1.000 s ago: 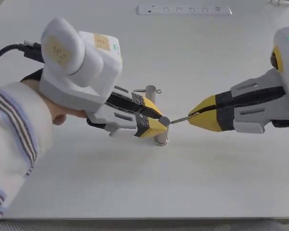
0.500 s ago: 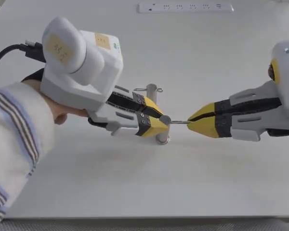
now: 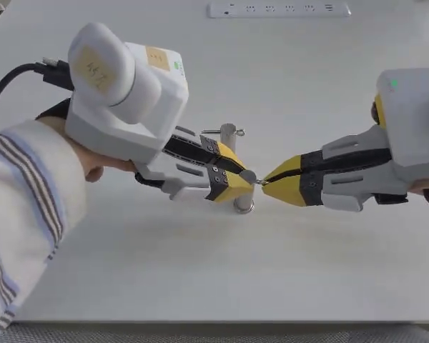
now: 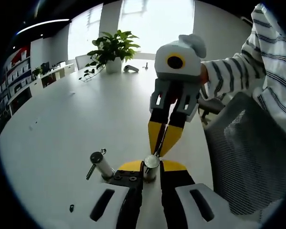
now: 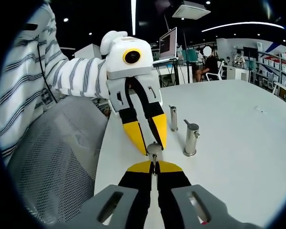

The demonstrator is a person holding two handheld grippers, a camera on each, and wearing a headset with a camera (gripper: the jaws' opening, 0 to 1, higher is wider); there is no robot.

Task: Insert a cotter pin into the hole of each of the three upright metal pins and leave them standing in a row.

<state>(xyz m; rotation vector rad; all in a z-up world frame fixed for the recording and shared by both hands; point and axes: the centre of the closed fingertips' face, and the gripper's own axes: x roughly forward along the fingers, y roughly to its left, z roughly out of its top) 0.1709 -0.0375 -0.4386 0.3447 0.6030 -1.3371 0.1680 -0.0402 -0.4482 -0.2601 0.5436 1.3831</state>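
Observation:
An upright metal pin (image 3: 243, 206) stands mid-table, and my left gripper (image 3: 243, 181) is shut on its upper part (image 4: 151, 163). From the right, my right gripper (image 3: 265, 182) is shut on a thin cotter pin (image 3: 258, 181), whose tip sits at the pin's head (image 5: 154, 149). Only a short piece of the cotter pin (image 5: 154, 161) shows between my right jaws and the head. Behind stands a second metal pin (image 3: 227, 133) with a cotter pin through its top (image 4: 100, 161) (image 5: 191, 139). A third metal pin (image 5: 173, 118) stands farther back in the right gripper view.
A white power strip (image 3: 279, 9) lies at the table's far edge. A potted plant (image 4: 113, 44) stands at the far end of the table in the left gripper view. A mesh chair (image 5: 57, 157) is beside the table edge. A person's striped sleeve (image 3: 21, 207) is at the left.
My right gripper has moved left up to the held pin, and the exposed length of cotter pin has shrunk to almost nothing. The left gripper has kept its hold.

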